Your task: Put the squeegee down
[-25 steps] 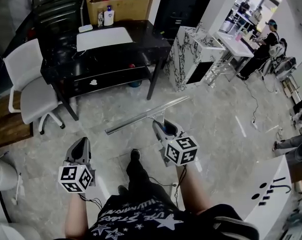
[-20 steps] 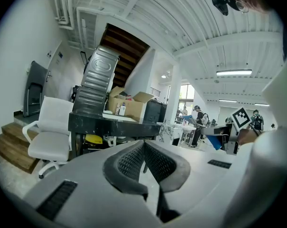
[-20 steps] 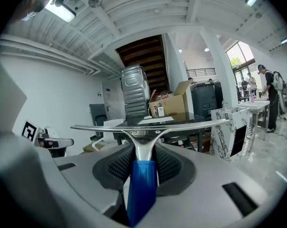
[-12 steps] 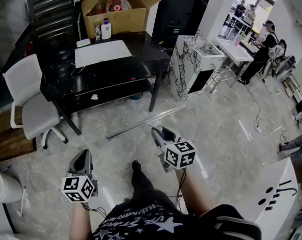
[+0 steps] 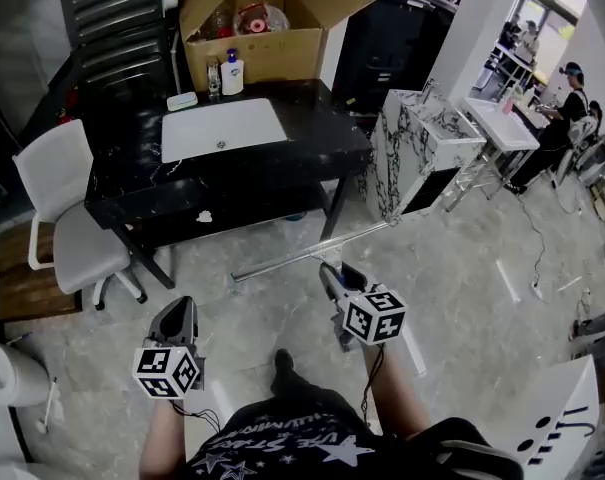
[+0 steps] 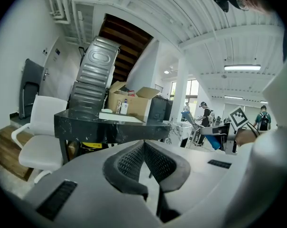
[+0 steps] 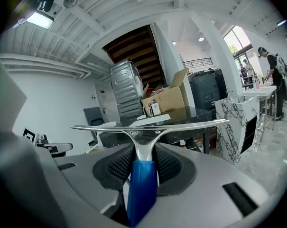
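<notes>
- Right hand-held gripper (image 5: 334, 274): its jaws are clamped on the blue handle of the squeegee (image 5: 312, 251). The right gripper view confirms this, with the ribbed pads pressed on both sides of the handle where it meets the metal neck.
- Squeegee (image 7: 142, 148): it is held off the floor (image 5: 462, 268), ahead of the person. Its long metal blade lies crosswise to the right hand-held gripper (image 7: 142, 156). In the head view the blade runs from near left to far right, just short of the near right corner of the black table (image 5: 132, 173). It touches neither the table nor the floor.
- Left hand-held gripper (image 5: 178, 310): it is held low at the person's left, well apart from the squeegee. In the left gripper view the left hand-held gripper (image 6: 143, 144) has its pads meeting at the tips, and there is nothing between them.
- Table contents: a white sheet (image 5: 222, 128), a small bottle (image 5: 232, 73) and an open cardboard box (image 5: 272, 33) at the far edge.
- Surroundings: a white chair (image 5: 57, 198) stands left of the table. A marble-patterned stand (image 5: 422, 153) stands to its right.
</notes>
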The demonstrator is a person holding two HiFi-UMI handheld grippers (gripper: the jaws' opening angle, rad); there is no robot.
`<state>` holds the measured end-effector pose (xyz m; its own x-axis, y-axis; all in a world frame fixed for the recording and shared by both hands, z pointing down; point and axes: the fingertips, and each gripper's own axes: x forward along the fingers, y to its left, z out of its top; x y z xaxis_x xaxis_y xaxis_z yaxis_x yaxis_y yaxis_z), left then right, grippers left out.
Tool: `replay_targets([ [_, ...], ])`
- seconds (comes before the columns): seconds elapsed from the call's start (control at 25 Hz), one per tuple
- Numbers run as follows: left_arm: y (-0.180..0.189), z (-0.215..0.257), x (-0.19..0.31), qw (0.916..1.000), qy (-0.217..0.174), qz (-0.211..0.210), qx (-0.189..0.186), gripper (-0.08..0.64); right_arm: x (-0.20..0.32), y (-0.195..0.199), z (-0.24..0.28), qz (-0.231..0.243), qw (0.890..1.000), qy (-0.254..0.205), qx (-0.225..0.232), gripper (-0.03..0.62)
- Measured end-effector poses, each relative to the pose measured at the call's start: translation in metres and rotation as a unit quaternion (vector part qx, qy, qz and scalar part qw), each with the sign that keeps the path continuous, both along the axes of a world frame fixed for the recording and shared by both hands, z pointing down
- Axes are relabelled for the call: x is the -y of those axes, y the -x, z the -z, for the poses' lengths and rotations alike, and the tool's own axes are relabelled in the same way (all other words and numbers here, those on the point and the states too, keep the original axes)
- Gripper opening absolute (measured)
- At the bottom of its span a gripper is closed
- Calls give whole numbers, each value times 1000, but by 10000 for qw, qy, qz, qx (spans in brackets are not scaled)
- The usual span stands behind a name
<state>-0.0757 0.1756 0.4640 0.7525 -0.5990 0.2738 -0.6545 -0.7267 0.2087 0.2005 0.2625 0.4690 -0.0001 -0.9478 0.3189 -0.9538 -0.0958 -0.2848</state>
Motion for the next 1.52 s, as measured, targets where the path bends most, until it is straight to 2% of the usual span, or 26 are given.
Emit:
replay_targets([
  [0.36,-74,7,90,9995,-66,295,-23,17,105,-74,3,287,9996,-56,67,137],
  [0.64,-101,2,128,9983,-12,584,10,17,154,-78,-9,748,9970,-20,191,137],
  [0.92,-91,-1,176,9948,88,1006,-93,17,194,-75,-23,1124,9934,149,176,137],
  [1.08,-85,-11,211,9945,132,1036,-67,17,229,-72,-29,1153,9930,219,145,137],
  [1.32,-75,-10,295,9946,42,1038,-39,17,317,-60,-29,1213,9922,289,-3,137],
  [1.52,-61,3,374,9933,-263,1119,122,17,409,-32,-25,1624,9860,366,-76,137],
])
